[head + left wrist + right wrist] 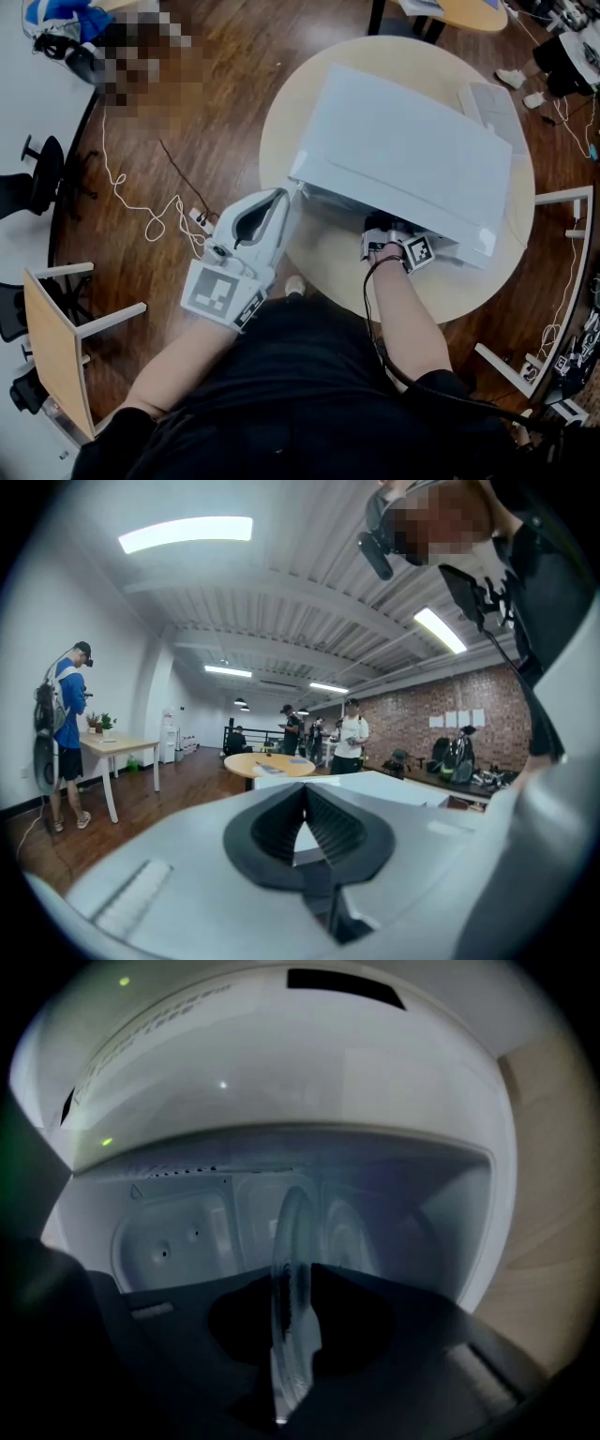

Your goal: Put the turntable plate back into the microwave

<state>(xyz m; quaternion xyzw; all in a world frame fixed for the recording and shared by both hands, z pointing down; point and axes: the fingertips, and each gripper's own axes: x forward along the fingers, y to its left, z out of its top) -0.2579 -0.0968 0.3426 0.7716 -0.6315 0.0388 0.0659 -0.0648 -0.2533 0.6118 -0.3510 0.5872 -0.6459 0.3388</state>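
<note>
Open-plan lab workspace: a brick wall (450, 714), strip lights (187, 533) on a ribbed ceiling and a wood floor (206, 112). Cables (120, 195) trail to a power strip (199, 221) among round tables (267, 764) and office chairs (39, 173), while people (352, 735) stand about with gear.

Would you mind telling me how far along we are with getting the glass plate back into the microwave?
Done: the microwave stands open, with the right hand-held gripper at its opening. In hand: the glass plate, clamped by its rim and facing the cavity. Left: set it down inside and let go.
</note>
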